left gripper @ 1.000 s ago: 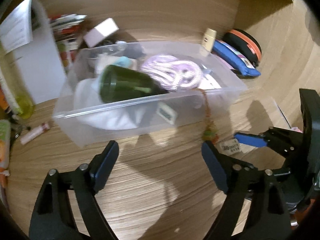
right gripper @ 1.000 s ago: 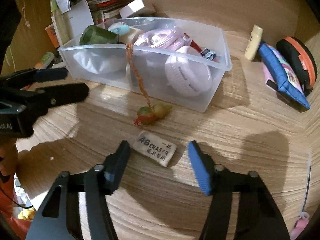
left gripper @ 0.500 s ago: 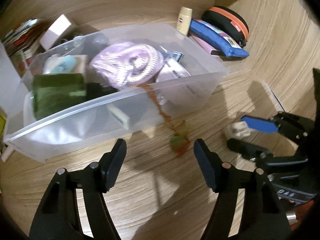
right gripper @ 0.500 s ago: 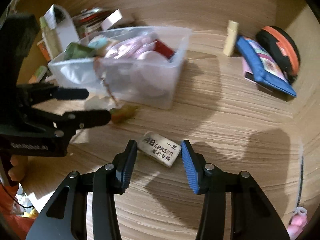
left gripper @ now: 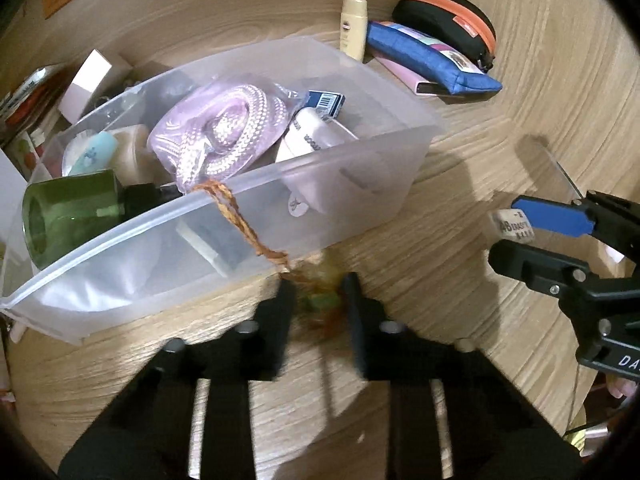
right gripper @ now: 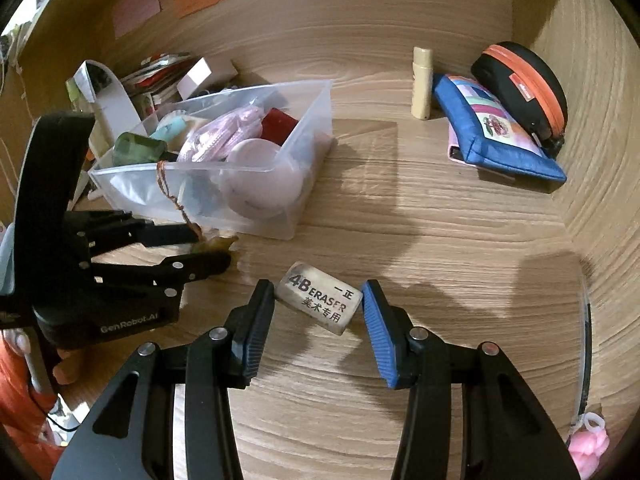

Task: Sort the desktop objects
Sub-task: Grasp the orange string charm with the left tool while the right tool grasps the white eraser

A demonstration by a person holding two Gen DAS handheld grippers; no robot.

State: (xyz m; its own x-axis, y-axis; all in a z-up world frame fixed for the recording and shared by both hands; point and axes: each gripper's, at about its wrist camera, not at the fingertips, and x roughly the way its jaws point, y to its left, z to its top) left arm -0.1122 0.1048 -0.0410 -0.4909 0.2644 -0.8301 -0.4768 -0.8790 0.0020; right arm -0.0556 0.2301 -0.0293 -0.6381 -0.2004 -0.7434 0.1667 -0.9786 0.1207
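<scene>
We have our left tongs [left gripper: 318,304] pressed in on the small charm [left gripper: 320,304], a green and orange trinket that sits on the desk [right gripper: 420,216] just in front of the clear bin [left gripper: 360,80]; their jaws have just been closing, and the charm is now pinched between them. Its braided orange cord [left gripper: 236,216] runs up from our left tongs and hangs over the near rim of the bin. Beyond those tongs, inside the bin, we see a green bottle [left gripper: 72,212] lying on its side, a bagged pink rope [left gripper: 224,128] and other small items.

Our right tongs [right gripper: 318,316] sit around the eraser [right gripper: 320,302], a grey block marked 4B lying flat on the desk. The left pad touches one end of it; whether the blue right pad [right gripper: 378,332] presses on the other end we cannot tell. Far beyond the right tongs and to their right lie a blue pouch [right gripper: 500,136], a black case with an orange zip [right gripper: 520,80] and a cream tube [right gripper: 422,80] standing upright, all well apart from the eraser
</scene>
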